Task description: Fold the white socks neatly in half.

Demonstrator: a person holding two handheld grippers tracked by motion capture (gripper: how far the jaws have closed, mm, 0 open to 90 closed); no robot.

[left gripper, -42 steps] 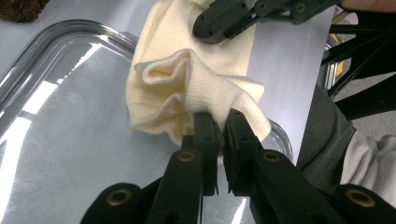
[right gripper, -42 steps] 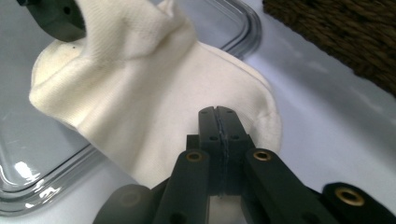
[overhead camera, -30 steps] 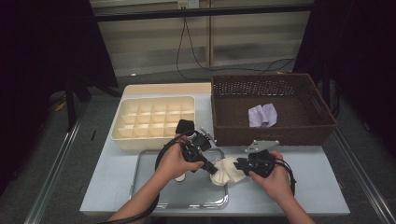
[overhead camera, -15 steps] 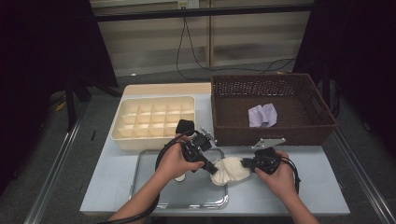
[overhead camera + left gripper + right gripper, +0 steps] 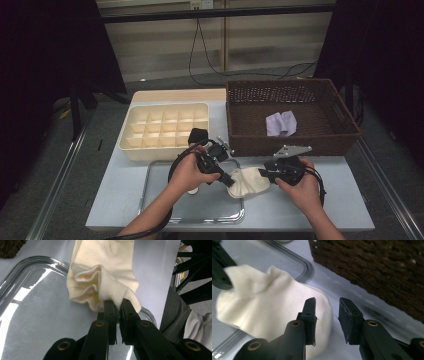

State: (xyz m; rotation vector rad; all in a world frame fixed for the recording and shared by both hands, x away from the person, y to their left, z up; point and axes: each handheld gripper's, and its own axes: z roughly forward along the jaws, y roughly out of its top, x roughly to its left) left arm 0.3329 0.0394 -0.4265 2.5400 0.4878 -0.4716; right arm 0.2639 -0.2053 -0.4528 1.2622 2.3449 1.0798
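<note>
Cream knit, a small sock [image 5: 248,181] lies over the right rim of the metal tray [image 5: 165,210] near the table's front edge, its toe end out on the bare table [image 5: 350,210]. At its left end the left gripper [image 5: 226,178] stays clamped on the cuff, the fabric bunched up against the shut jaws in the left gripper view. At the right, the right gripper [image 5: 327,312] has changed: its jaws have just been opening and now stand apart over the toe, pressing nothing, where half a second ago they sat tight against that end. That reads as a release, probably to regrip for folding or stretching. Whether one pad still brushes the fabric cannot be told. Behind, a divided cream box [image 5: 165,131] stands left and a wicker basket [image 5: 292,145] right, holding a lilac cloth [image 5: 280,123]; its folds are too small to make out.
</note>
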